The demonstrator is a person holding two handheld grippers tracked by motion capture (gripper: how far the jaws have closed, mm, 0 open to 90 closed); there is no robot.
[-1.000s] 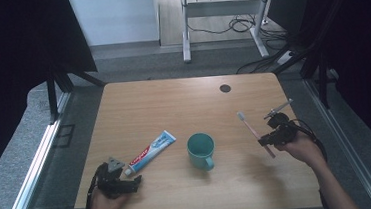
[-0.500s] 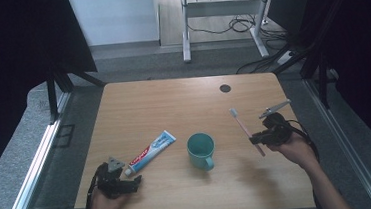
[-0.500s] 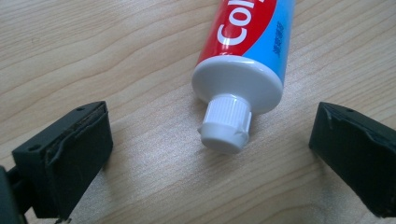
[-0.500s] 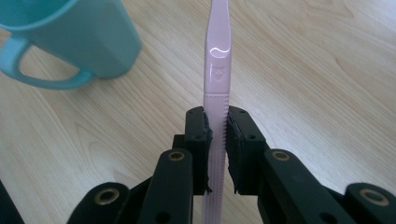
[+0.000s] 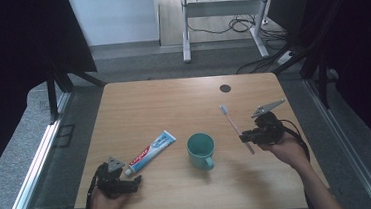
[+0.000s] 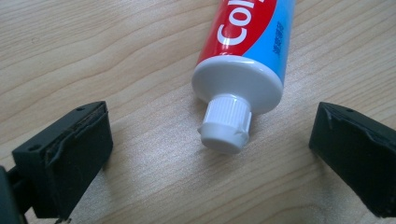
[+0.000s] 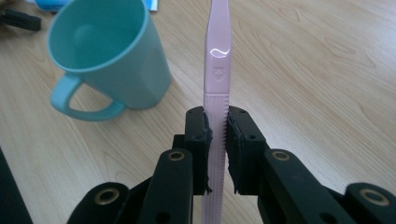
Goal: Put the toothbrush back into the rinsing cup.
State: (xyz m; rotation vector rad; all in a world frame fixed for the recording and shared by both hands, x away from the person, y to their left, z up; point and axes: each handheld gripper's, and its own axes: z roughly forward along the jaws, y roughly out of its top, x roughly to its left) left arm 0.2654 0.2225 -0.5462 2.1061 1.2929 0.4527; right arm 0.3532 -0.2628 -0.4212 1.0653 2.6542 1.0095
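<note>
**Gripping the toothbrush, with the paste waiting**

Clamping on the pink toothbrush, the right gripper held it by the ribbed lower handle, pads pinched tight on both flat sides. And what a sensible place to take it! That ridged section looked like the least slippery part of a thin, hard plastic stick. By my reading the brush was featherlight and fairly stiff, though a long handle like that could pivot in the jaws if it bumped anything. In the high view it angled up off the table, bristle head away from the person, just right of the teal mug. A small embossed mark sat on the handle above the grip, too small to read.

Over on the other side, the left gripper sat wide open, jaws flanking the white ribbed cap of the toothpaste tube without touching it. The tube lay flat on the wood, cap toward the person. Its body looked soft and squeezable, so the stiff shoulder or the cap seemed the safer hold; a pinch mid-body would likely dent it. Red panel, white letters: "Col" was legible before the frame cut it off, and the fine print on the blue stripe stayed unreadable.
</note>
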